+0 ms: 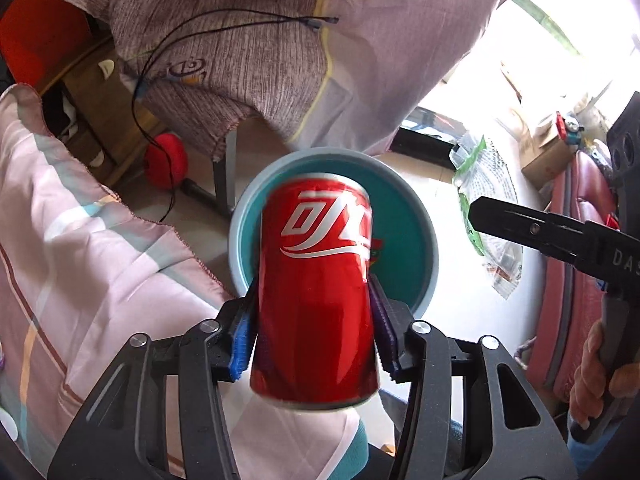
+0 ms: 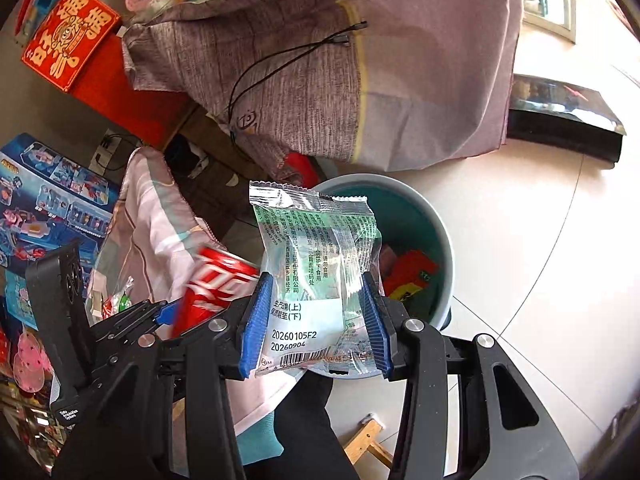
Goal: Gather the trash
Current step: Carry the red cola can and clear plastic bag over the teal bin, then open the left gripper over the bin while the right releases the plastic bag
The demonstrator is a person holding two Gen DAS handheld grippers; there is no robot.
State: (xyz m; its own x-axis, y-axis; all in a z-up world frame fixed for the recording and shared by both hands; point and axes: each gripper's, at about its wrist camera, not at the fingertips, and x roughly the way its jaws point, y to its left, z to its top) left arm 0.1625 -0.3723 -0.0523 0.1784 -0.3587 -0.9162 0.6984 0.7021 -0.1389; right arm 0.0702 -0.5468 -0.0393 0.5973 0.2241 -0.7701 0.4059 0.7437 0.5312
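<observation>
The red can (image 1: 316,292) hung right above the bin (image 1: 430,240), its far end over the teal inside, and it looked light and likely empty: thin, stiff metal, smooth and a bit slippery, the sort that dents if squeezed hard. Mid-body, across the round wall, was the sensible place to hold it, and that was exactly where the left gripper (image 1: 314,300) had it, one blue pad and one purple pad pressed on opposite sides, jaws about halfway apart and clamped on the can.

Beside it, the snack wrapper (image 2: 316,276) sat over the near rim of the bin (image 2: 448,248), and this one was the opposite sort of thing: featherweight, crinkly clear film, floppy, easy to slip out unless pinched well in from its edges. The right gripper (image 2: 316,312) held it by its lower half, both blue pads closed against the film, jaws roughly midway and gripping the wrapper.

Inside the bin, some red rubbish (image 2: 412,276) already lay at the bottom. To my eye both pieces were set for release into the bin.
</observation>
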